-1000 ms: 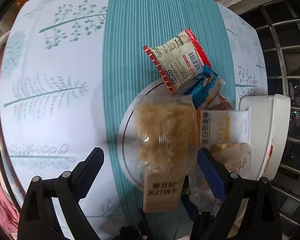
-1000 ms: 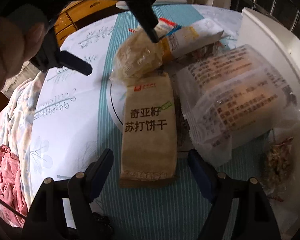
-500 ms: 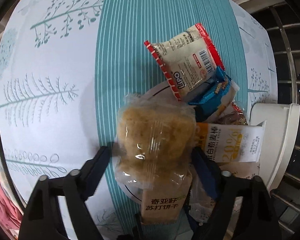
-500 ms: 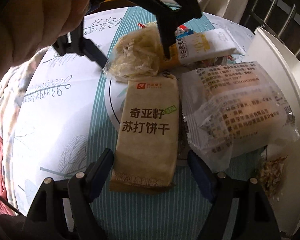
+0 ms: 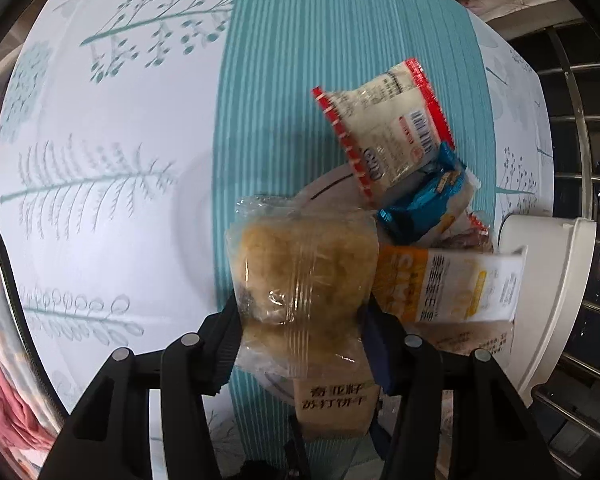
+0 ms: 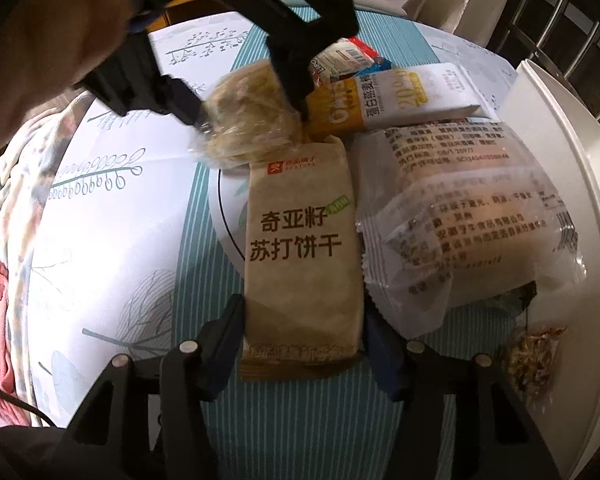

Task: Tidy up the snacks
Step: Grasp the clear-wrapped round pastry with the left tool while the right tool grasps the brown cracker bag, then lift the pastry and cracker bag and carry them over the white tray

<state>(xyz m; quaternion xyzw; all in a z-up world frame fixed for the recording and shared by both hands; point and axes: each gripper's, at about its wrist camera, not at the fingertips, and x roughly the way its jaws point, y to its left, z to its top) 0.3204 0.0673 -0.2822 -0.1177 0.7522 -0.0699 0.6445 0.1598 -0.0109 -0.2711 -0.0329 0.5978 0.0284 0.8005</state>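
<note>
The left hand-held gripper (image 5: 300, 320) is closing, its pads pressed on both sides of a clear plastic packet of golden shredded snack (image 5: 300, 276), held above the white round plate (image 6: 230, 216) on the teal-striped strip running down the middle of the bench (image 5: 100, 200). The right hand-held gripper (image 6: 302, 328) is closing too, its pads against the edges of a tan paper cracker packet with dark lettering (image 6: 300, 248) that lies half on the plate's near rim. Just beside it, towards the white tub (image 6: 560, 152) at the bench's right edge, lies a frosted clear packet (image 6: 460, 224).
</note>
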